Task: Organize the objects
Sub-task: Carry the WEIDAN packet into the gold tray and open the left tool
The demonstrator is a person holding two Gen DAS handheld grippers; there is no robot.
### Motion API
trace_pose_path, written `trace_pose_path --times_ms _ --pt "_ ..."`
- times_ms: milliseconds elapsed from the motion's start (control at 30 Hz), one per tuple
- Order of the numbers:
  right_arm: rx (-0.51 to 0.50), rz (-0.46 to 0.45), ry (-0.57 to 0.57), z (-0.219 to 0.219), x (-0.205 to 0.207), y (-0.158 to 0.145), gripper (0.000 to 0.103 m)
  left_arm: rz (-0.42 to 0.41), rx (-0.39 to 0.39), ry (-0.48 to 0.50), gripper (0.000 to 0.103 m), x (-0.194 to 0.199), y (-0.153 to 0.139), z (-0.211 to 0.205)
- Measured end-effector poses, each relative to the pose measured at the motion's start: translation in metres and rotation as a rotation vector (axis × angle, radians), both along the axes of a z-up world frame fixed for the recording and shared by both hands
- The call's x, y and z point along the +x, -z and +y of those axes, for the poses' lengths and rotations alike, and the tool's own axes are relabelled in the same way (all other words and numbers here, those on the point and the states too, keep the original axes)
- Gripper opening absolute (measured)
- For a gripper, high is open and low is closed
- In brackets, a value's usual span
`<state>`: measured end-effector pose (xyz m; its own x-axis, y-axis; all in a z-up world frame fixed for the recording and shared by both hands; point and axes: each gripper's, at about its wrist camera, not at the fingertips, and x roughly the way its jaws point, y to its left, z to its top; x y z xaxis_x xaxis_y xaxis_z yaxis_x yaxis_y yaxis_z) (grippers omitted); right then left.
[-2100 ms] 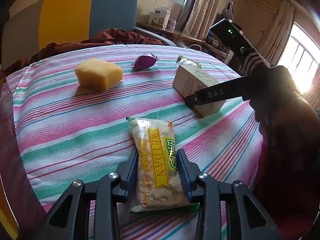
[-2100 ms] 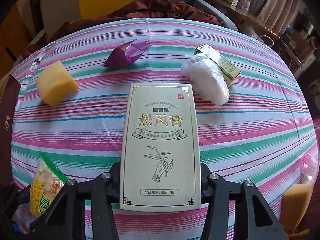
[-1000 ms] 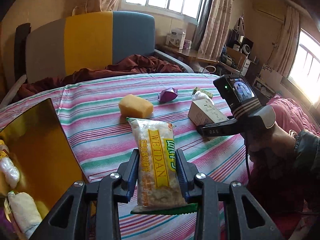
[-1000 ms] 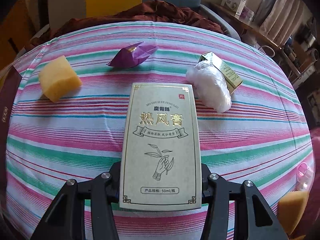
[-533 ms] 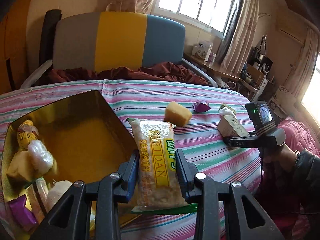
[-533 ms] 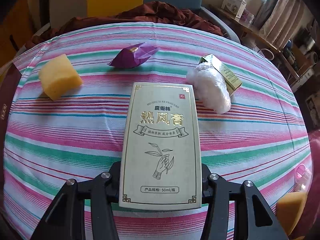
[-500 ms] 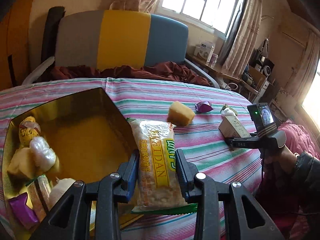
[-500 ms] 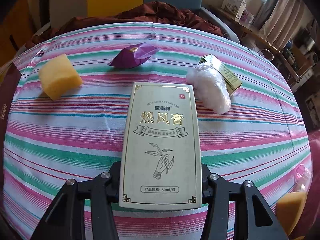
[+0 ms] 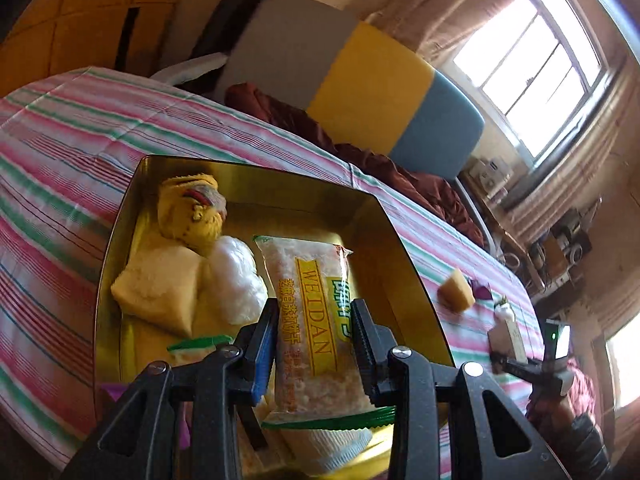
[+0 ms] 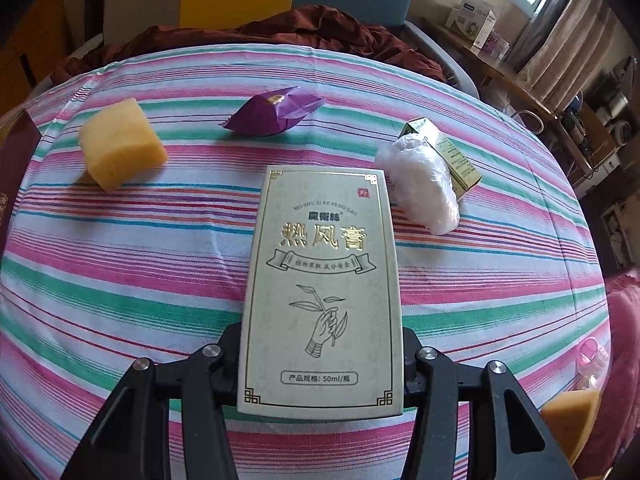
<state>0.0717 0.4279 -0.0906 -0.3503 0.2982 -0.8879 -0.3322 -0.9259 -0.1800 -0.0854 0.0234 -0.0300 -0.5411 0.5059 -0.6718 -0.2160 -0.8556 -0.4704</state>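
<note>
Where the left wrist view looks down, the left gripper [image 9: 314,344] is clamped on a snack packet [image 9: 316,320] above the gold tin [image 9: 404,252]. Right wrist view: right gripper [image 10: 320,360] closed on a pale box [image 10: 320,292] over the striped tablecloth [image 10: 120,272]; yellow sponge [image 10: 120,148] and purple wrapper [image 10: 274,116] lie beyond.

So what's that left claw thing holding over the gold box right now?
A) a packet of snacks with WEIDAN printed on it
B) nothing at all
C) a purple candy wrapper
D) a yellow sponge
A: in the left wrist view, the left gripper is shut on the WEIDAN snack packet, poised over the gold tin that already holds other items.
</note>
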Motion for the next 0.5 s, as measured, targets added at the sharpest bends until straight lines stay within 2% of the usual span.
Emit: trace_pose_path --times_ms 200,500 --pt "0.014 -0.005 -0.006 -0.001 0.0 0.0 0.053 -0.009 0.017 -0.022 0.035 -0.036 -0.001 0.013" --pt "0.012 -0.006 -0.007 0.0 0.0 -0.002 0.053 -0.132 -0.098 -0.109 0.035 -0.107 0.038 0.031"
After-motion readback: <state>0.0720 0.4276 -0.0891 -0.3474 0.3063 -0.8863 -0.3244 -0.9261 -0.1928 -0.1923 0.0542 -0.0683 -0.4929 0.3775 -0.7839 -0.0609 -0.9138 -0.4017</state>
